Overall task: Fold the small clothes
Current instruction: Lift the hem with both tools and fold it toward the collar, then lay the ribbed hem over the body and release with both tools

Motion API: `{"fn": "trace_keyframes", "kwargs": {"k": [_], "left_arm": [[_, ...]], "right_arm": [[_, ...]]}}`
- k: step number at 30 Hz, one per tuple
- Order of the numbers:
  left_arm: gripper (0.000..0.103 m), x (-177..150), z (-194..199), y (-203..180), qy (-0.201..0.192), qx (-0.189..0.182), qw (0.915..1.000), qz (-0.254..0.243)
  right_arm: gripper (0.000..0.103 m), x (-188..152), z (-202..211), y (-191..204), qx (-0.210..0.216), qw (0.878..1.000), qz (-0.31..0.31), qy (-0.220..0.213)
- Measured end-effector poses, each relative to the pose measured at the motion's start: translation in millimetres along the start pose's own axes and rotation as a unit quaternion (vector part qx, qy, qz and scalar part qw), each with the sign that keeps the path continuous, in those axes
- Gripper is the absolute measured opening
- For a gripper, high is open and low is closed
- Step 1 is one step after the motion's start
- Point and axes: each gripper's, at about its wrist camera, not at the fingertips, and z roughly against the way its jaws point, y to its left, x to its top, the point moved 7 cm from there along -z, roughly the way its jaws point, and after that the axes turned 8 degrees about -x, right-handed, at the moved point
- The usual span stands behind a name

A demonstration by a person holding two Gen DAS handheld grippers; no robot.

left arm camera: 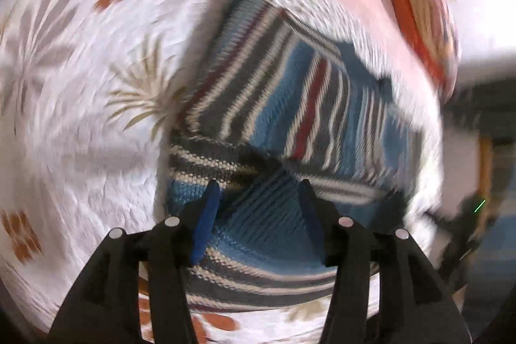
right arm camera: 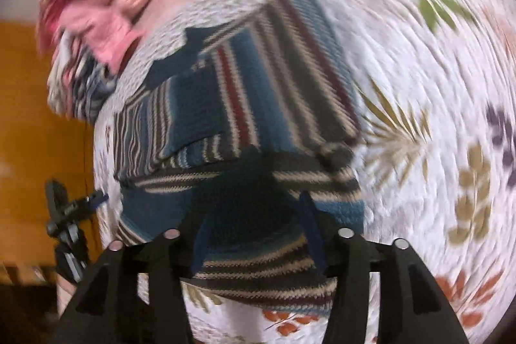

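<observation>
A striped knit sweater [left arm camera: 277, 124] in blue, grey, cream and dark red lies partly folded on a white floral bedspread [left arm camera: 74, 92]. In the left wrist view it fills the centre and runs down to 6 o'clock; a sleeve or side panel is turned over the body, so the stripes run at different angles. In the right wrist view the sweater [right arm camera: 245, 105] spreads from the centre toward 9 o'clock, with a folded layer ending in a dark edge across the middle.

The left gripper [left arm camera: 259, 192] hovers at 6 o'clock over the sweater's near edge. Its blue-padded fingers [left arm camera: 208, 215] stand wide apart, with knit visible between them and nothing clamped. The right gripper [right arm camera: 254, 208] sits likewise at 6 o'clock above the near hem, fingers [right arm camera: 309, 221] spread wide and gripping nothing. Whether either touches the cloth cannot be told; both views are smeared by motion blur.

At 11 o'clock in the right view a pink garment [right arm camera: 100, 8] lies heaped at the bedspread's edge, well apart from the sweater. At 9 o'clock is an orange surface [right arm camera: 35, 105], and against it, toward 8 o'clock, the left gripper [right arm camera: 69, 211] shows beside the bed.
</observation>
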Motion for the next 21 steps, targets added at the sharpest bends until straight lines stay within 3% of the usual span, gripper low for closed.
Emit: {"fn": "trace_keyframes", "kwargs": {"k": [5, 8, 17, 21], "left_arm": [[0.058, -10, -23, -4, 0.03, 0.079, 0.99, -0.113], [0.059, -12, -33, 7, 0.041, 0.111, 0.983, -0.14], [0.063, -15, -52, 13, 0.047, 0.119, 0.9756, -0.179], [0.061, -16, -60, 2, 0.047, 0.121, 0.9723, -0.195]], "right_arm": [[0.063, 1, -16, 13, -0.003, 0.999, 0.053, 0.01], [0.064, -3, -31, 15, -0.034, 0.995, 0.086, 0.027], [0.069, -13, -65, 9, -0.064, 0.989, 0.118, 0.068], [0.07, -19, -76, 15, -0.091, 0.983, 0.141, 0.075]]}}
